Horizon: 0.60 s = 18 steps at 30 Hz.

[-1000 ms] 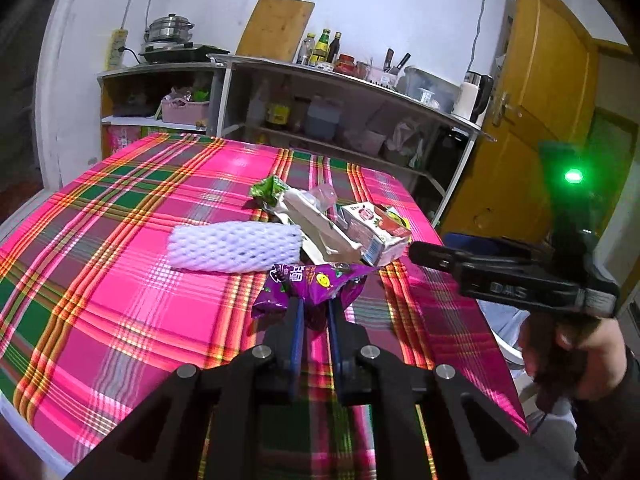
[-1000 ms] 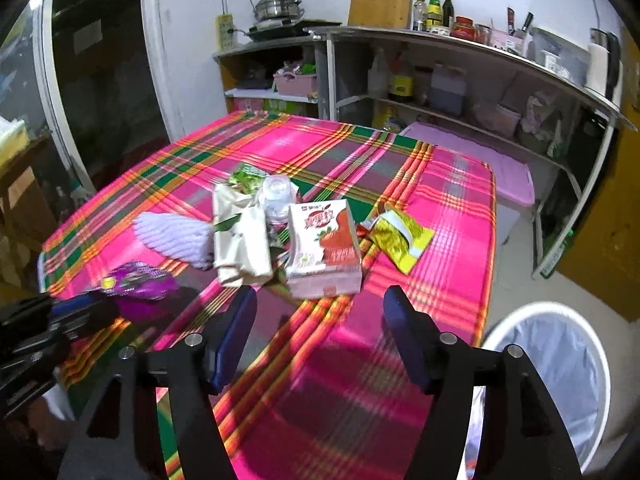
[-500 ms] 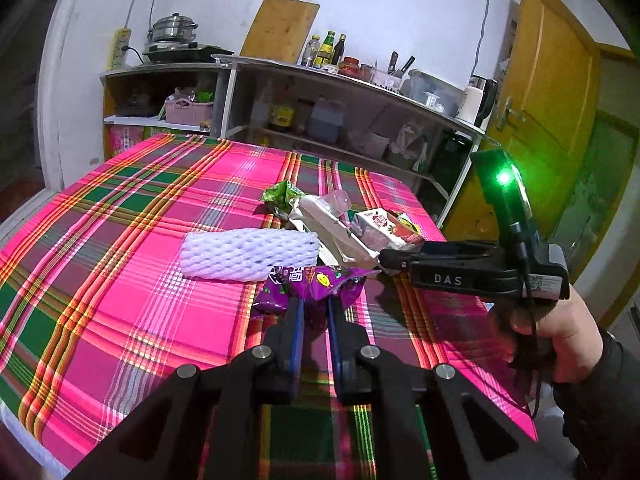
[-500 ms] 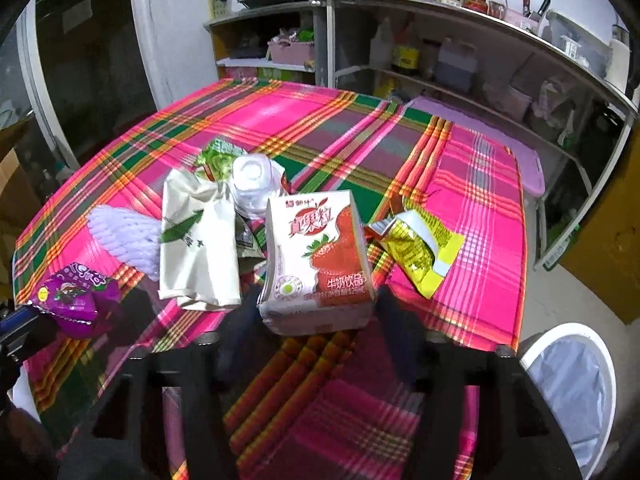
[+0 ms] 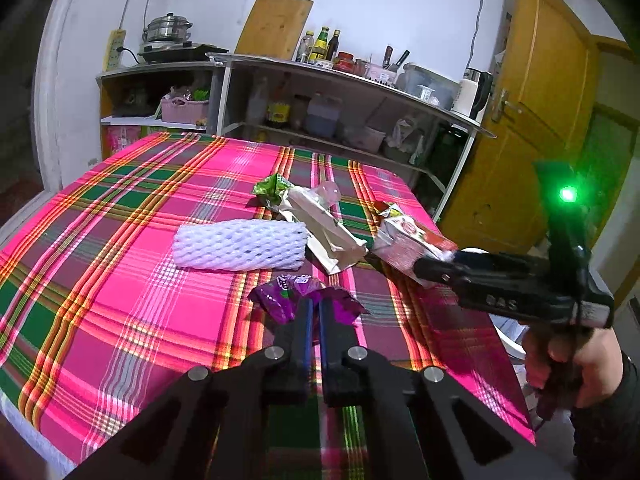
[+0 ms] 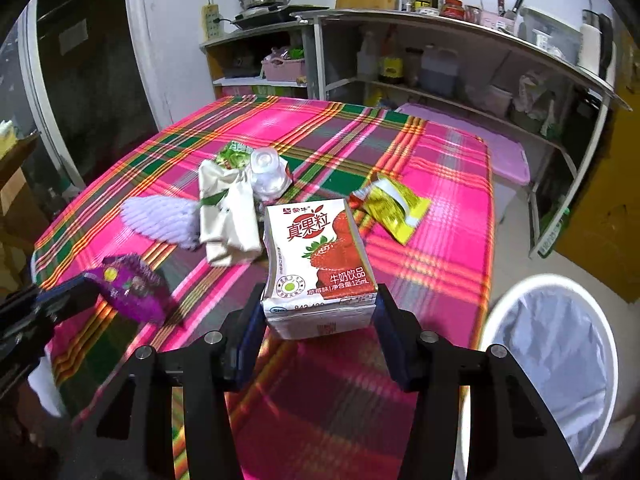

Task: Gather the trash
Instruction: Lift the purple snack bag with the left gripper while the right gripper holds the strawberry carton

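My left gripper (image 5: 314, 305) is shut on a crumpled purple wrapper (image 5: 280, 300), held low over the plaid tablecloth (image 5: 120, 280). The right wrist view shows that wrapper (image 6: 132, 292) at the left, in the left gripper (image 6: 86, 294). My right gripper (image 6: 320, 300) is shut on a strawberry milk carton (image 6: 320, 256), its pads pressing both sides. Seen from the left wrist, the carton (image 5: 404, 240) hangs tilted above the cloth in the right gripper (image 5: 420, 260). A person's hand (image 5: 568, 356) holds that gripper.
On the cloth lie a white foam net sleeve (image 5: 240, 244), a beige paper bag (image 5: 324, 228), a clear plastic cup (image 6: 268, 172), a green wrapper (image 5: 272, 188) and a yellow wrapper (image 6: 396, 208). A white-rimmed lined bin (image 6: 548, 360) stands beside the table at lower right. Kitchen shelves (image 6: 440, 92) stand behind.
My right gripper moved in onto the milk carton, closed on its sides and lifted it off the cloth. My left gripper stayed in place, still pinching the purple wrapper.
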Motion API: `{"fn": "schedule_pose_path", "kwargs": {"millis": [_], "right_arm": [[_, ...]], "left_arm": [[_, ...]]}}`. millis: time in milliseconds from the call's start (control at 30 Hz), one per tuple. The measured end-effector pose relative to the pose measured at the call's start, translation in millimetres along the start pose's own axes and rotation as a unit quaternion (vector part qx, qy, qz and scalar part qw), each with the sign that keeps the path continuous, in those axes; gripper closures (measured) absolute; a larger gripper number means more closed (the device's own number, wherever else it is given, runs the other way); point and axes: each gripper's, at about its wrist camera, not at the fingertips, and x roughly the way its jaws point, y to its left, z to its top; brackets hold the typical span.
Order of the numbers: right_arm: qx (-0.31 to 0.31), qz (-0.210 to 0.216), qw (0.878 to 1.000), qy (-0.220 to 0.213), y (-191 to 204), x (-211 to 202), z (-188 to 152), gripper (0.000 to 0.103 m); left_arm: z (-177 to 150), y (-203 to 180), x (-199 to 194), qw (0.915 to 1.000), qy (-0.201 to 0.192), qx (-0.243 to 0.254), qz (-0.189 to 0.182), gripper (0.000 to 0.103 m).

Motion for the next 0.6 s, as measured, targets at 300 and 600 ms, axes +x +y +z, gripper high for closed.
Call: {"fn": "schedule_pose_path", "kwargs": {"millis": [300, 600], "right_arm": [[0.024, 0.005, 1.000, -0.015, -5, -38, -28, 0.050], [0.034, 0.010, 0.999, -0.018, -11, -57, -46, 0.050]], "left_arm": [[2, -15, -19, 0.9998, -0.012, 0.012, -0.005, 0.103], [2, -11, -25, 0.9991, -0.009, 0.022, 0.034, 0.064]]}}
